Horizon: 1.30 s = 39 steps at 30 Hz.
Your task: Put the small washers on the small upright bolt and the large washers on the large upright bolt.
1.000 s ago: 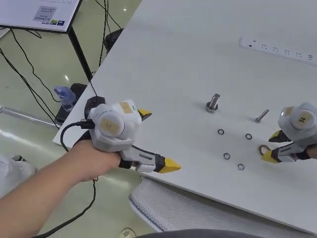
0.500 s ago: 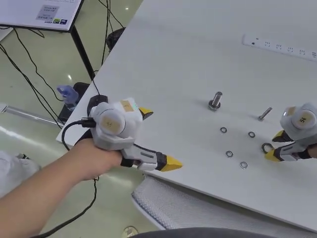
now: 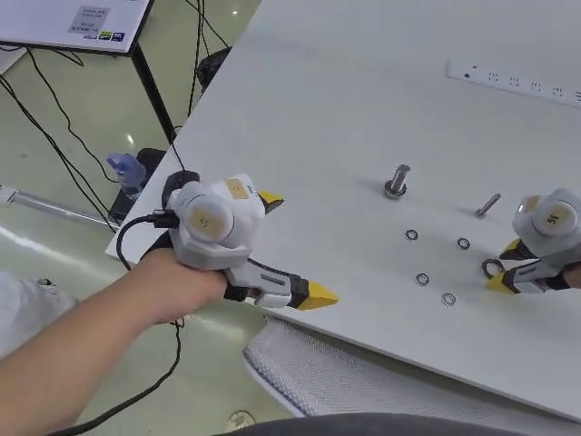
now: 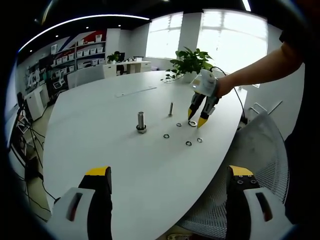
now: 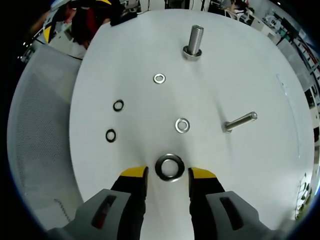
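Nearest us, the left claw hangs off the edge of the desk, its jaws wide apart and holding nothing. We judge it is parked there to leave the right side room. The right claw sits low over the desk with its jaws apart on either side of the large washer. The washer lies flat between them, not yet gripped, and the jaws are placed to close on its rim. Beyond it the small washers lie loose and apart. Farther off, the small bolt lies on its side, not upright. The large bolt stands upright, and we take it as this washer's destination.
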Each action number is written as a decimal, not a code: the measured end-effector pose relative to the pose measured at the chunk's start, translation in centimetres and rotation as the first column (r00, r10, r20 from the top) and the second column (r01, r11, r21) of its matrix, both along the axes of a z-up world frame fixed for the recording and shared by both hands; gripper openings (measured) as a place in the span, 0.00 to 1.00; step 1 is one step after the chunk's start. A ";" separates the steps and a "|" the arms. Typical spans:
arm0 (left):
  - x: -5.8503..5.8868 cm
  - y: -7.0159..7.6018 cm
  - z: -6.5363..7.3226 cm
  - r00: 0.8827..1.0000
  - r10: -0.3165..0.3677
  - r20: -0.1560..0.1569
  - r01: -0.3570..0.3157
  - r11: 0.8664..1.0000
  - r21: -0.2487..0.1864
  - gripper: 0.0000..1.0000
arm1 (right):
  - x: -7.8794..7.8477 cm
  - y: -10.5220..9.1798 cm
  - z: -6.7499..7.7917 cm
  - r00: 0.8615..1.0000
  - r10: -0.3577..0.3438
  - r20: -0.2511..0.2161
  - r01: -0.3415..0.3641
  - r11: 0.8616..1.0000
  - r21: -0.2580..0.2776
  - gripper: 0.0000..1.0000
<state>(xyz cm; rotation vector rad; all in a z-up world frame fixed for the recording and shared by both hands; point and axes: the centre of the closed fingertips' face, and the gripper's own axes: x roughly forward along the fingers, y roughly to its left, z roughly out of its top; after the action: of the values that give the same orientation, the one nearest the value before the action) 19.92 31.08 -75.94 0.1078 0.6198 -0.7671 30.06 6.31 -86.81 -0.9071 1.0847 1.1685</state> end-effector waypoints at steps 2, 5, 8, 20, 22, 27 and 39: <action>-0.1 0.1 -0.1 1.000 0.004 -0.008 -0.004 1.000 0.000 0.97 | 0.1 0.0 0.0 1.000 -0.005 0.000 0.005 1.000 -0.001 0.33; -0.1 0.1 0.0 1.000 0.002 -0.003 -0.002 1.000 -0.002 0.99 | 0.0 0.1 0.0 1.000 0.000 0.000 0.000 1.000 0.000 0.32; -0.1 0.3 -0.1 1.000 0.001 -0.008 -0.001 1.000 0.002 0.99 | -0.1 0.1 0.0 1.000 0.003 0.000 -0.003 1.000 -0.003 0.31; -0.2 0.4 0.0 1.000 0.004 -0.007 -0.004 1.000 -0.002 0.99 | 0.0 0.3 0.0 1.000 -0.008 0.001 0.008 0.998 -0.063 0.23; -0.2 0.5 0.1 1.000 0.004 -0.005 -0.004 1.000 -0.001 0.98 | 0.0 0.3 0.0 1.000 -0.002 0.004 0.003 0.997 -0.071 0.22; -0.2 0.5 0.0 1.000 0.007 -0.008 -0.007 1.000 -0.001 0.98 | 0.2 0.1 0.0 1.000 -0.011 0.009 0.011 0.999 -0.045 0.21; -0.3 0.2 0.0 1.000 0.003 -0.009 -0.003 1.000 -0.005 0.97 | -0.2 0.3 0.8 0.999 -0.036 -0.006 0.036 0.999 -0.037 0.21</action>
<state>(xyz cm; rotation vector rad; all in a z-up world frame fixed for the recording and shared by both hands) 19.63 31.27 -75.90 0.0991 0.6260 -0.7669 29.84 6.65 -86.06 -0.9093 1.1264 1.1256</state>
